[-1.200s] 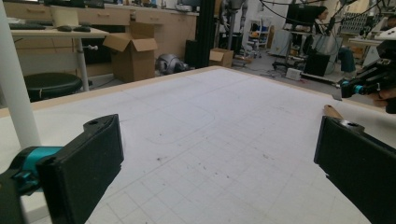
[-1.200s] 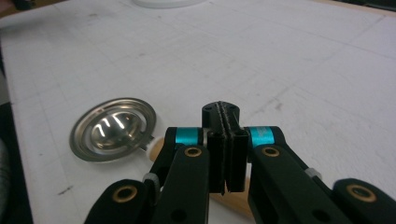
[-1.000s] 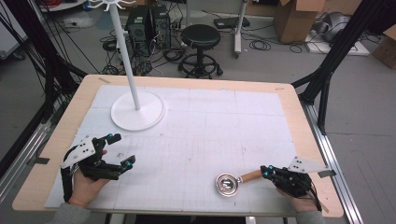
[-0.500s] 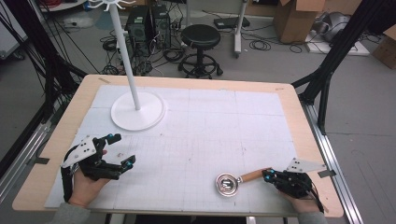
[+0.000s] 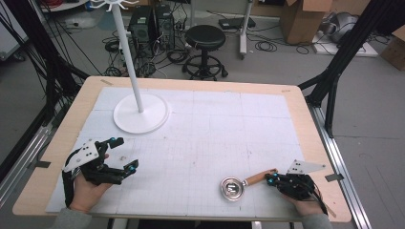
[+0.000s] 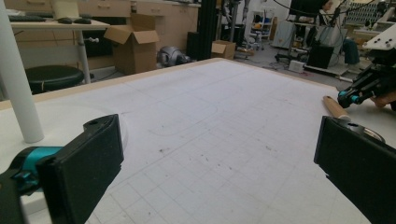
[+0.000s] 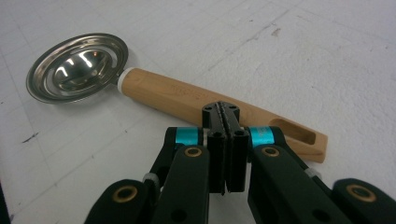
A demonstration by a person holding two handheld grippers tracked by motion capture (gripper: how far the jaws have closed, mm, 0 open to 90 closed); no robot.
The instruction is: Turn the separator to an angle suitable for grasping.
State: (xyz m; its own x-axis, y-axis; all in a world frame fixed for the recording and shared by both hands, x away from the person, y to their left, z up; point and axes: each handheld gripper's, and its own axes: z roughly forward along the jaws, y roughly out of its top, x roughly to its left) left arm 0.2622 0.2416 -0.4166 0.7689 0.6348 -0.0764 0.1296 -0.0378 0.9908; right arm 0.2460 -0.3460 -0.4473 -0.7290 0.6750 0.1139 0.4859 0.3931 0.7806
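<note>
A grey floor (image 5: pixel 267 62) is spreading beyond the wooden-edged table (image 5: pixel 305 119), well ahead of both grippers; a black round stool (image 5: pixel 205 38) is standing there among loose cables (image 5: pixel 272 45); cardboard boxes (image 5: pixel 301 19) are sitting farther right; black frame struts (image 5: pixel 334 71) are slanting down beside the table; computer towers (image 5: pixel 150 24) are standing at the back.

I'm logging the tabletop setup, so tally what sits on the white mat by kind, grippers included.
Handheld grippers: 2, the left gripper and the right gripper
Metal scoop with wooden handle: 1
White pole stand: 1
Total: 4
</note>
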